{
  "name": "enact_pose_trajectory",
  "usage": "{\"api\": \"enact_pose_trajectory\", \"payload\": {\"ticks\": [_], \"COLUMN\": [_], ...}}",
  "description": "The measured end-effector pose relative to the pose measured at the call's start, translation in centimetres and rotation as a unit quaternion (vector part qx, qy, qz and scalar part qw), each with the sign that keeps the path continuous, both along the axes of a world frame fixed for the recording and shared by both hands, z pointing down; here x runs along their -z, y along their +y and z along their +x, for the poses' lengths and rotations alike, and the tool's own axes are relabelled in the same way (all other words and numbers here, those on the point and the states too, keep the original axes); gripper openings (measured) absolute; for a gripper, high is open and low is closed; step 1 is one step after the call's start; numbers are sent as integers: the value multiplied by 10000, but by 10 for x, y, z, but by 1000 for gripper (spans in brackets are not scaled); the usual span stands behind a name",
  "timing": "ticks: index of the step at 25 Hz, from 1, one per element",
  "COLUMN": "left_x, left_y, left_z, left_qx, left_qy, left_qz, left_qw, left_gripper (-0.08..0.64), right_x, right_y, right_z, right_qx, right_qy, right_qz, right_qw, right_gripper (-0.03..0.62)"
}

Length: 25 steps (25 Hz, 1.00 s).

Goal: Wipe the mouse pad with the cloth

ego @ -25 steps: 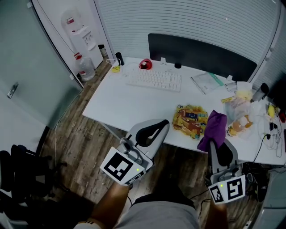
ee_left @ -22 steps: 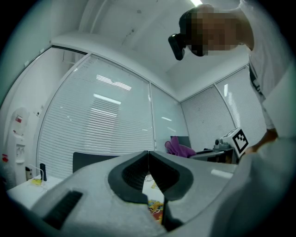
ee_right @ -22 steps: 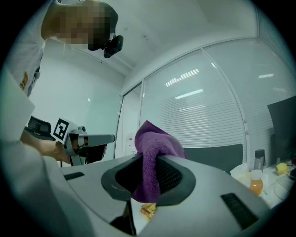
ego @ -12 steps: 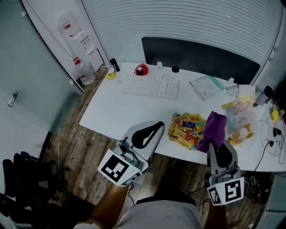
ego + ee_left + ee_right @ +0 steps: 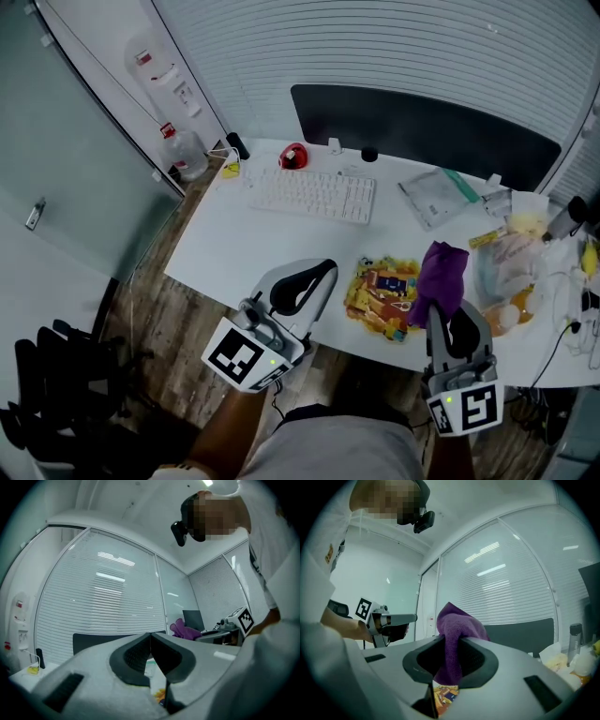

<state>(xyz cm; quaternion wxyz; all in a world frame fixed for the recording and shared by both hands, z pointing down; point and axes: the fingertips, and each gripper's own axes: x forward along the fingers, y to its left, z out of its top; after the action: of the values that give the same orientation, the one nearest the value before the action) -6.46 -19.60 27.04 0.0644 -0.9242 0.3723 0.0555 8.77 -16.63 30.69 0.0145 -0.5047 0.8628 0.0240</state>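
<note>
- Left hand-held gripper point(image 5: 322, 268): jaws pressed together with nothing between them, confirmed in its own view point(image 5: 150, 638); it is held above the near edge of the surface point(image 5: 253, 234), left of the mouse pad and apart from it
- Right hand-held gripper point(image 5: 447, 311): jaws pinching the cloth, confirmed in its own view point(image 5: 449, 644); it is held at the near edge of the surface, just beside the mouse pad's right side
- Cloth point(image 5: 439, 272): purple and bunched, standing up out of the right jaws point(image 5: 457, 627); in the head view it overlaps the right edge of the mouse pad, but contact with the pad cannot be established
- Mouse pad point(image 5: 380, 286): multicoloured print, lying flat near the front edge of the surface, between the two grippers; a strip of it shows below the right jaws point(image 5: 443, 693)
- Keyboard point(image 5: 309, 194): white, behind the pad and to its left, well apart from both grippers
- Red item point(image 5: 293, 156): at the back of the surface, just beyond the keyboard; type not determinable
- Dark panel point(image 5: 422, 127): long, standing along the rear edge
- Clear pouch point(image 5: 431, 192): lying flat behind the pad, to the right of the keyboard
- Plastic bags point(image 5: 506, 262): crowded at the right end of the surface, near the cloth
- Water dispenser point(image 5: 164, 70): on the floor point(image 5: 178, 309) at upper left, clear of the surface
</note>
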Motion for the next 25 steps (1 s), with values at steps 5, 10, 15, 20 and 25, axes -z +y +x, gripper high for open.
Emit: {"api": "enact_pose_trajectory", "payload": {"ticks": [5,10,15,20,25], "left_x": [-12,-30,-42,-66,-86], "left_y": [-19,-32,-45,-52,-58], "left_z": [10,14,15,19,21], "left_qx": [49,77,23,-213,-414], "left_qy": [-45,-269,-362,-698,-981], "left_qz": [-107,-378,-466,-840,-1029], "left_qw": [9999,9989,9983,9938,9890], "left_gripper": [17,17,17,17,17], "right_x": [-7,-15,-23,-26,-31], "right_y": [-21,-38,-51,-58,-64], "right_z": [3,0,-6,-16,-24], "right_qx": [134,199,208,153,71], "right_qy": [18,121,230,334,492], "right_qz": [-75,-242,-468,-571,-674], "right_qw": [9999,9994,9984,9977,9965], "right_gripper": [69,69,69,69,69]}}
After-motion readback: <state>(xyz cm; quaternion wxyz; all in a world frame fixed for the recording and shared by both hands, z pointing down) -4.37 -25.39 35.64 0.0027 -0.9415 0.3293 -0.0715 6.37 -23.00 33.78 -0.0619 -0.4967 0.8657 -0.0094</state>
